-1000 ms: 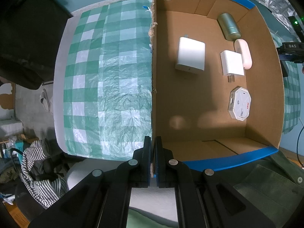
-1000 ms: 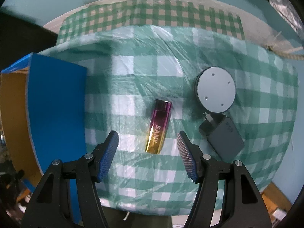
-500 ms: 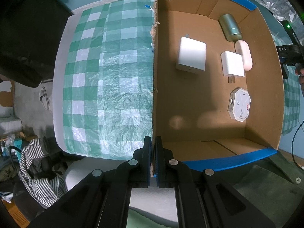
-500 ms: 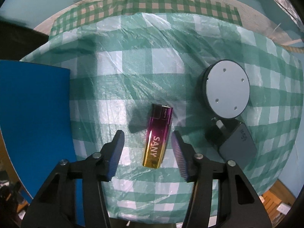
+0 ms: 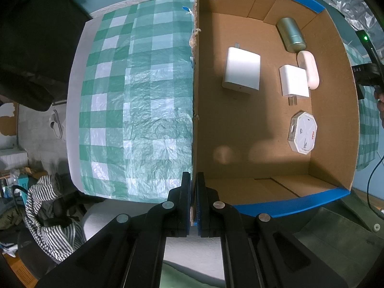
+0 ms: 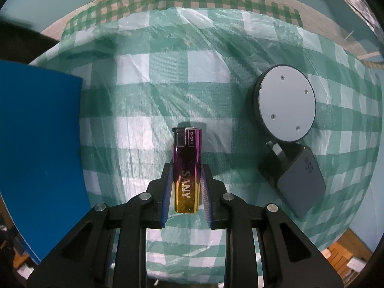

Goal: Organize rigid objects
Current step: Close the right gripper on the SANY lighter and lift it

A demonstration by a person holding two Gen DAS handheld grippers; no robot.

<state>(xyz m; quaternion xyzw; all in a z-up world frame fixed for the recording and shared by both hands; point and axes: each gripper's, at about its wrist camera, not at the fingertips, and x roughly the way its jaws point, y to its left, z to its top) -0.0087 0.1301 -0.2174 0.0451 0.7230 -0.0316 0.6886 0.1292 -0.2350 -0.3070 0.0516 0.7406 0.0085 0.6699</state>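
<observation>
Closing in from either side, the right claw point(image 6: 186, 187) had just drawn its jaws together on the lighter point(image 6: 186, 170), which a second before lay loose on the checked cloth point(image 6: 153, 100) between wide-open fingers and now sat straighter, squared up by the pads. It was held low on its gold end, the purple top and black cap sticking out ahead, likely so the claw could lift it clear of the bench without tipping. A round grey disc point(image 6: 286, 106) and a dark charger point(image 6: 297, 180) lay touching each other near the bench's right edge, not yet sorted. The left claw point(image 5: 194, 199) was clamped narrow on the cardboard box point(image 5: 240, 124) wall at its near corner, apparently to steady it for the drop. Inside lay two white adapters, a pale case, a metal cylinder point(image 5: 291, 34) and an octagonal gadget point(image 5: 303, 135), grouped toward the far side.
</observation>
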